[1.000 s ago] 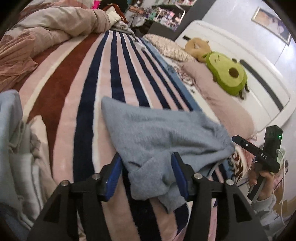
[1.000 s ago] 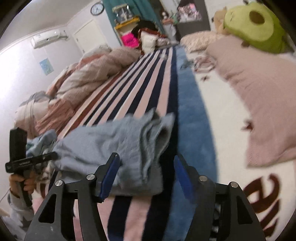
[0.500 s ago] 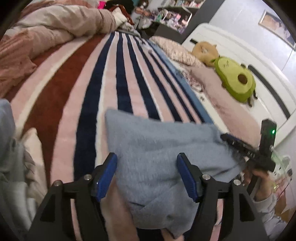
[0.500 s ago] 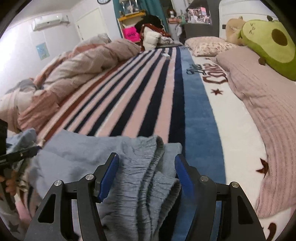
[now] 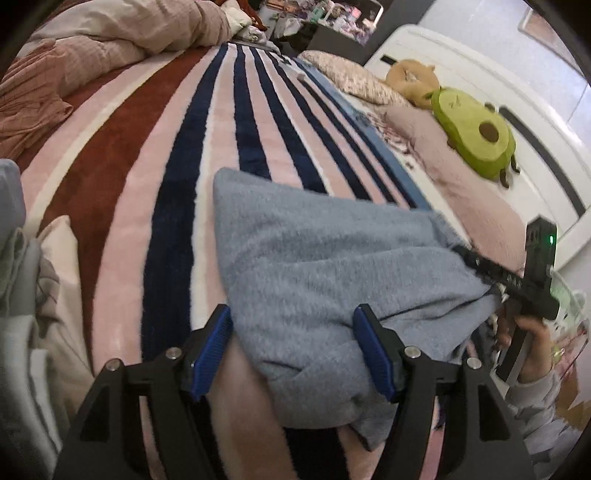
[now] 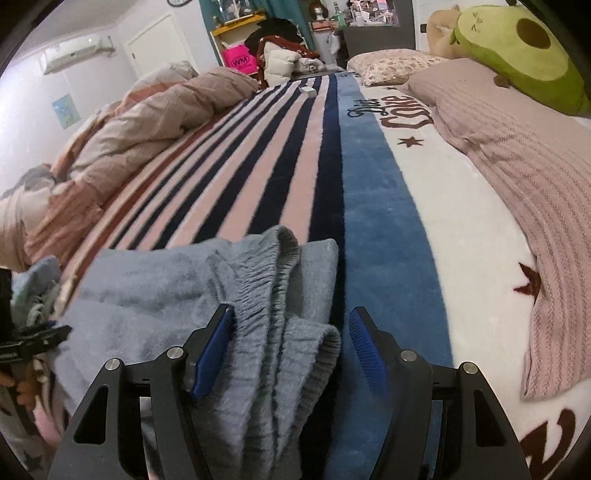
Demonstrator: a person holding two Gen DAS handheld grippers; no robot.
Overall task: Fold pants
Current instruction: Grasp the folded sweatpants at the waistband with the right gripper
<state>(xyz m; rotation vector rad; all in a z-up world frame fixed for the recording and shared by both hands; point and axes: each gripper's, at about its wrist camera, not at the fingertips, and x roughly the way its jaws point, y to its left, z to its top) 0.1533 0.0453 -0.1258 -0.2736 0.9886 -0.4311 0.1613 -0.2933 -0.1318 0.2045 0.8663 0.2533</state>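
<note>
Grey-blue fleece pants lie bunched on the striped blanket. My left gripper stands low over their near end, jaws spread wide with a fold of the cloth bulging between them, not pinched. In the right wrist view the pants' ribbed waistband lies between the fingers of my right gripper; its left pad brushes the cloth, its right pad stands apart from it. The right gripper, held by a hand, shows at the pants' far right edge. The left gripper's tip shows at the left.
A crumpled beige-pink duvet runs along the bed's far side. An avocado plush and a pink knitted pillow lie toward the headboard. A heap of other clothes sits at the left near edge.
Both grippers have sunk closer to the pants. The left jaws have widened around the cloth. The right gripper has swung over the waistband, and the pants now lie flatter on the blanket.
</note>
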